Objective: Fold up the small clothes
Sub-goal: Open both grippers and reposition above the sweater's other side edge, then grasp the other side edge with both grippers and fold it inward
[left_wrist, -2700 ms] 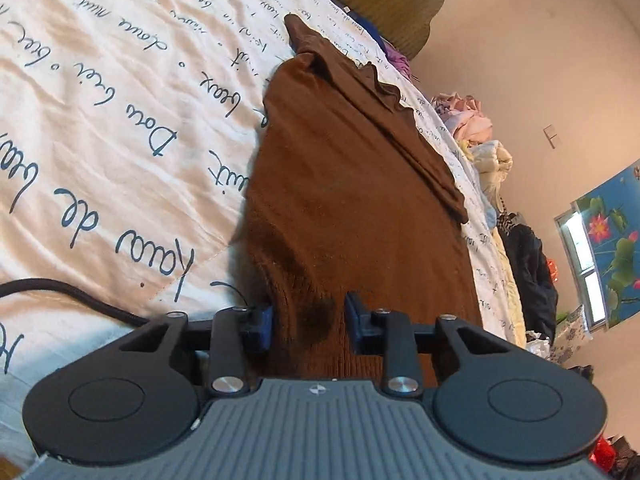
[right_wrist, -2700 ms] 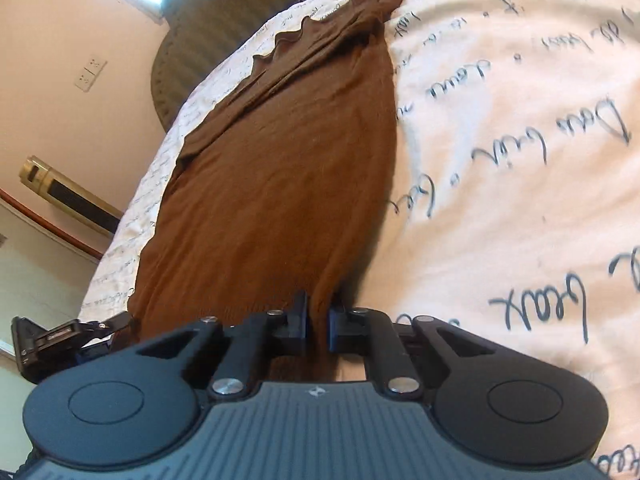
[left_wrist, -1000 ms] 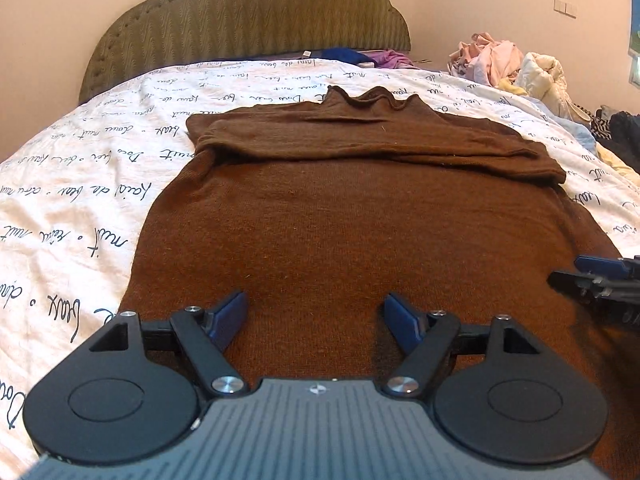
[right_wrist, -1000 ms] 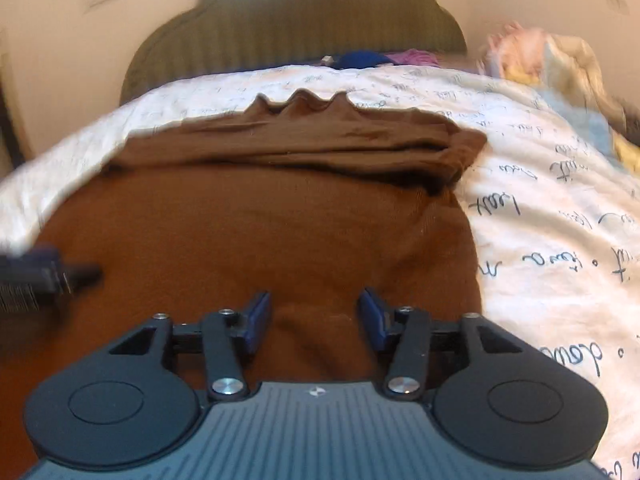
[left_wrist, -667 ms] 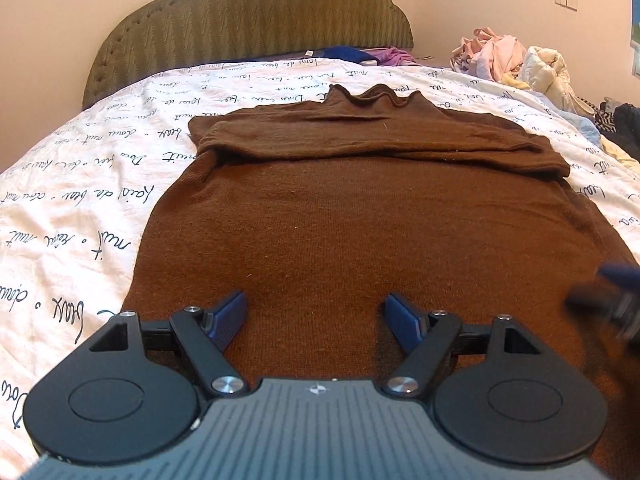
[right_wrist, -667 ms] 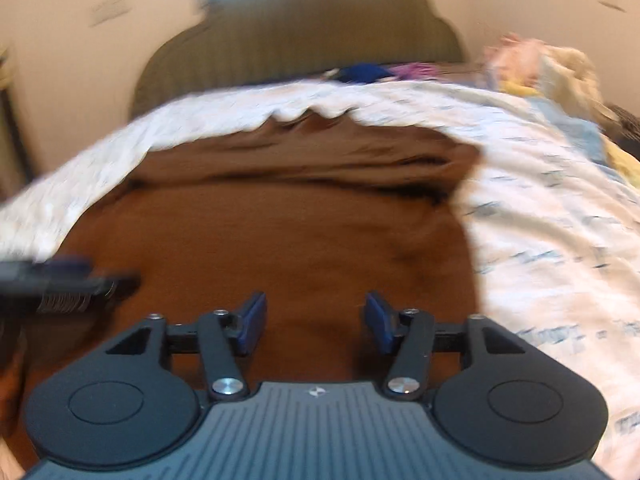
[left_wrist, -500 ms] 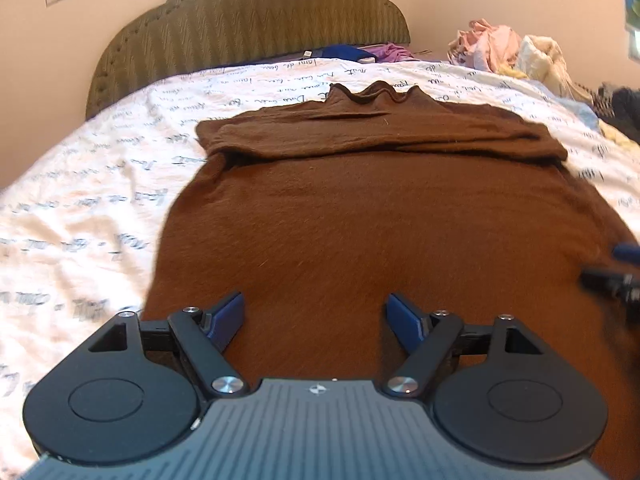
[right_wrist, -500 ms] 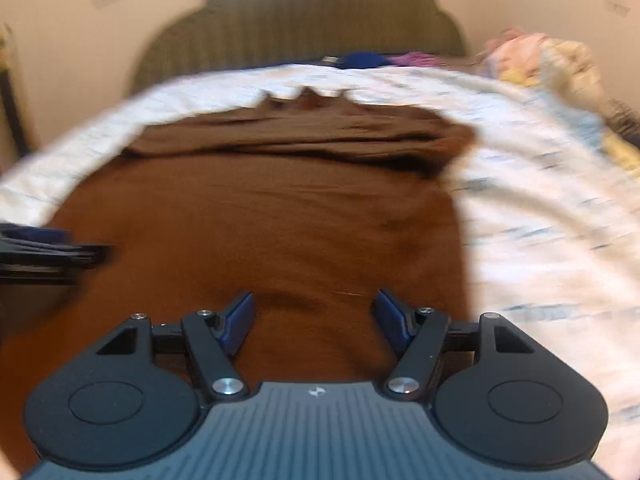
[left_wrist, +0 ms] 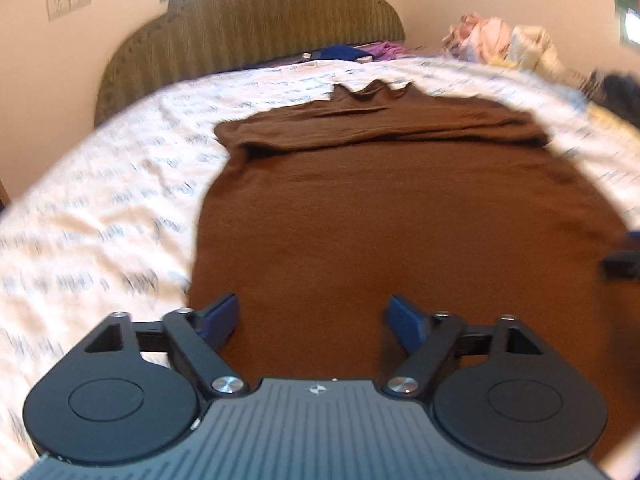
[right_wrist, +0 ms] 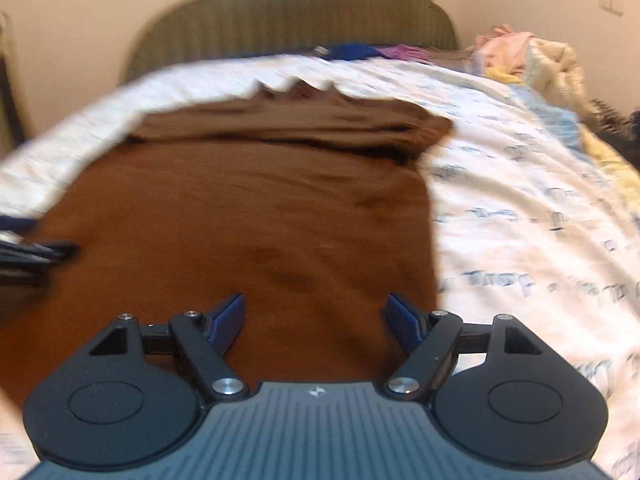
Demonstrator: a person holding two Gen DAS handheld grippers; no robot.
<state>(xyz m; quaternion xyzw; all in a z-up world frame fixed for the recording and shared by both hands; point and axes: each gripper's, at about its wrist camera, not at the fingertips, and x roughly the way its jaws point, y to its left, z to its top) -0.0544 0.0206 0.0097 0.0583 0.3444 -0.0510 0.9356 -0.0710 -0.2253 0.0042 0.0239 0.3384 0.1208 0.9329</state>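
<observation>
A brown knit sweater lies flat on the bed, its sleeves folded across the chest just below the wavy collar. My left gripper hovers over the sweater's near left part, jaws wide and closing slightly, with nothing between them. My right gripper hovers over the sweater near its right edge, jaws opening, with nothing gripped. Each gripper shows in the other's view: the right gripper at the far right edge, the left gripper at the far left edge.
The white bedsheet with blue handwriting surrounds the sweater. An olive headboard stands at the back, with blue and purple garments at its foot. A pile of pale clothes lies at the bed's right side.
Earlier both grippers were shut on the sweater's edge; now it lies flat and both are off it. Over the last second the right jaws spread wider and both grippers drew back a little.
</observation>
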